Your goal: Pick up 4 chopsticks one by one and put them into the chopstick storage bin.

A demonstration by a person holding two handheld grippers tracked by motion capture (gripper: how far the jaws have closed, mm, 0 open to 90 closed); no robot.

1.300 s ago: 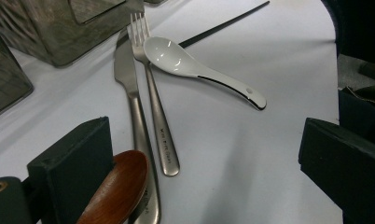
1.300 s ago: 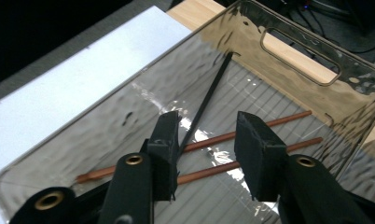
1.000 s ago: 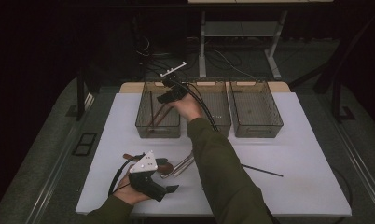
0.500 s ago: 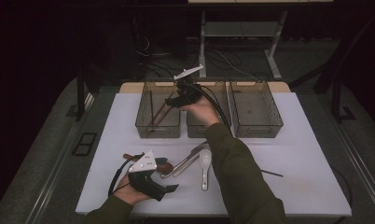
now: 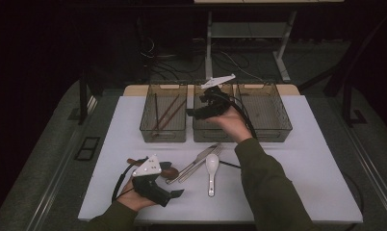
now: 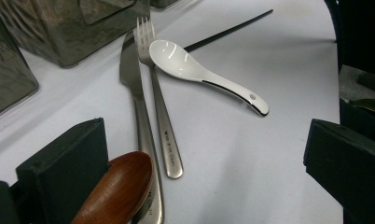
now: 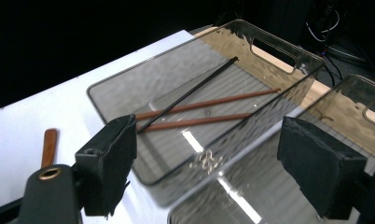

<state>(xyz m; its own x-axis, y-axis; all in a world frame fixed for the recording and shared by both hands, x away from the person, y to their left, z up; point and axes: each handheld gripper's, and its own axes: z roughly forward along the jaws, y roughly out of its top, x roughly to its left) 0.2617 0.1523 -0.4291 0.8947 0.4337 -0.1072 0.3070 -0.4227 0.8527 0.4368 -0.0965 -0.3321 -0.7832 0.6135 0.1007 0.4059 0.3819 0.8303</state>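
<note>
**Item: cutlery sort, table w/ three bins.**

- L gripper [image 5: 174, 179], lower left of high view: rests on table, jaws wide, nothing pinched. Wooden spoon [image 6: 118, 191] lies just beside one jaw.
- Left bin [image 5: 163, 139], upper left: holds brown chopsticks [image 7: 199, 106] and one black stick.
- Centre: knife [image 6: 129, 74], fork [image 6: 157, 107], white spoon [image 5: 211, 168], loose black chopstick [image 6: 227, 31] on table.
- R gripper [image 5: 197, 111], over middle bin [image 5: 213, 135]: jaws just been opening, wide, empty.

Step, prob.: fetch loose chopstick. Approach low, jaws across shaft, grip mid-length.

Views: R gripper view separates the sticks in the left bin. L gripper view shows fork tines and chopstick tip.
</note>
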